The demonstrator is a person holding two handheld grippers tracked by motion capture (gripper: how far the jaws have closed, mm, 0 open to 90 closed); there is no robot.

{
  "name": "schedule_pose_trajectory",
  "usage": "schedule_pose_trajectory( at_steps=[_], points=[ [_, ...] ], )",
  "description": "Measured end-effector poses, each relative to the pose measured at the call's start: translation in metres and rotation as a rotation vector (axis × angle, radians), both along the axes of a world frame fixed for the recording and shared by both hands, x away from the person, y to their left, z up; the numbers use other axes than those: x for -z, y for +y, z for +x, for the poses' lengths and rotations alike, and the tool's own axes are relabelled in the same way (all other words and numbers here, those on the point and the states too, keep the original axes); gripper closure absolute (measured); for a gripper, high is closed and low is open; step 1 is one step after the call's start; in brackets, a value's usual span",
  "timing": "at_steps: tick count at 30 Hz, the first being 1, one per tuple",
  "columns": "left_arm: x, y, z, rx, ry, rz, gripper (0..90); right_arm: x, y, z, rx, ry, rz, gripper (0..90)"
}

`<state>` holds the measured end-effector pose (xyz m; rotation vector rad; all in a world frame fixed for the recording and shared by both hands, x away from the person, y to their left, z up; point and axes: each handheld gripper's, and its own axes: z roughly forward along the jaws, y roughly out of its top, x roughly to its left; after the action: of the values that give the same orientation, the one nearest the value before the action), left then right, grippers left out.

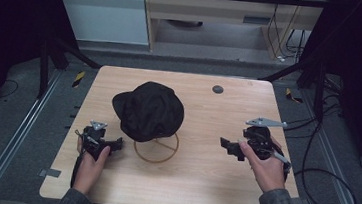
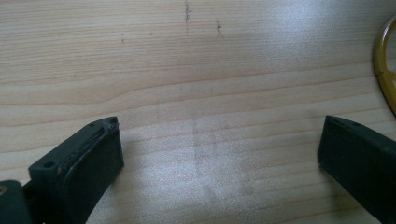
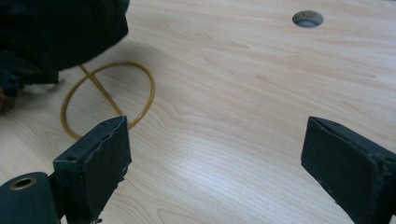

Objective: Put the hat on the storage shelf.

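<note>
Left gripper (image 1: 114, 145), held low near the worktop's (image 1: 201, 184) near-left corner: jaws spread wide, nothing between them but bare wood grain (its own view bears this out), touching nothing, tips pointing toward the ring base just beside them.

Black hat (image 1: 149, 110), a little left of the worktop's middle: perched on a brass-coloured wire stand, crown tilted, brim drooping toward the far-left corner. Stand's ring base (image 1: 155, 151) flat on the wood beneath the hat, one straight spoke crossing it; a curved sliver of the same ring (image 2: 384, 70) at the right edge of the left gripper view.

Small round hole (image 1: 217, 89) near the far edge, right of centre.

Right gripper (image 1: 228, 147), toward the near-right part of the worktop: jaws likewise wide apart, empty, clear of everything, aimed leftward at the ring and hat (well apart from both).
</note>
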<state>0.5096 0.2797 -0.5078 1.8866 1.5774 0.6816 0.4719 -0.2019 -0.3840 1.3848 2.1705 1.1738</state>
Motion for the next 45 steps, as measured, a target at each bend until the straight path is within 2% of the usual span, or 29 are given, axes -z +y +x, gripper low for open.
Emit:
schedule_pose_trajectory(
  at_steps=[17, 29, 41, 45],
  points=[
    [0.000, 0.000, 0.000, 0.000, -0.001, -0.001, 0.0, 0.049, 0.008, 0.004, -0.007, 0.082, -0.034, 11.0],
    [0.000, 0.000, 0.000, 0.000, -0.001, -0.001, 0.0, 0.075, 0.017, 0.003, -0.012, 0.127, -0.038, 11.8],
    [0.000, 0.000, 0.000, 0.000, -0.001, 0.000, 0.0, 0.098, 0.027, 0.004, -0.013, 0.147, -0.034, 12.3],
    [0.000, 0.000, 0.000, -0.001, -0.001, -0.001, 0.0, 0.104, 0.030, 0.005, -0.011, 0.139, -0.041, 12.2]
  ],
)
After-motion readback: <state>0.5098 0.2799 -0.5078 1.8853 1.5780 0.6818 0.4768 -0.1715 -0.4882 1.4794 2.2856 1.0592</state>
